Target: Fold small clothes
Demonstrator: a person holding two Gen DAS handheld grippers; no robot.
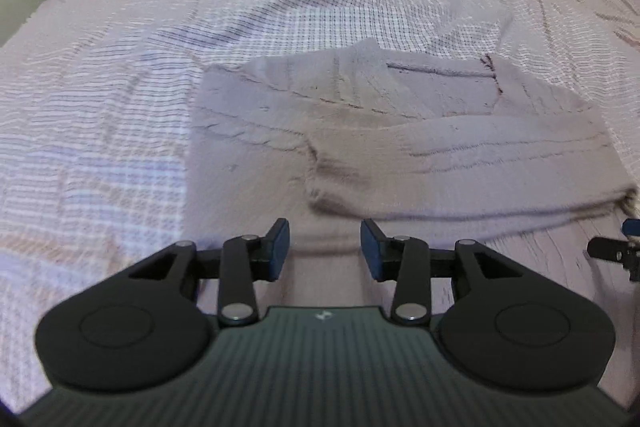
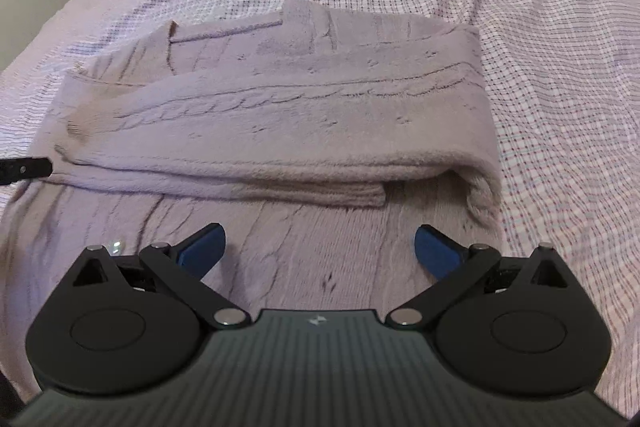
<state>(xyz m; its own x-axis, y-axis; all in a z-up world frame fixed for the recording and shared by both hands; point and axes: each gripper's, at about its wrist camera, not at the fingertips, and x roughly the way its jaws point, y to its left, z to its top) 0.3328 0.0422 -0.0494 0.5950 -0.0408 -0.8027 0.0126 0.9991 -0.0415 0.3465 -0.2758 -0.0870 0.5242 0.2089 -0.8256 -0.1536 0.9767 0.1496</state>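
Item: knitted sweater (image 2: 280, 115), pale lilac-grey, cable pattern running along the folded panel. It lies on the bed, partly folded: one layer is turned over the body so that a thick doubled edge faces both grippers, with a ribbed cuff or hem end showing under the fold in the right wrist view. In the left wrist view the same sweater (image 1: 400, 131) sits ahead and to the right, its neckline at the far side.

Item: bedspread (image 2: 540, 27), pinkish-lilac with a fine check weave, rumpled, covering the whole bed under the garment.

Item: left gripper (image 1: 325, 247), black with blue pads (image 1: 280, 241). Jaws parted a moderate way, holding nothing, poised just short of the sweater's near edge. Its black finger also shows at the left edge of the right wrist view (image 2: 24, 169), by the fold.

Item: right gripper (image 2: 320, 251), same make, jaws spread wide, empty, over the flat near part of the knit. Part of it shows at the right edge of the left wrist view (image 1: 616, 251).

Markings: a small pale logo on each gripper body, too small to read. No other writing legible.
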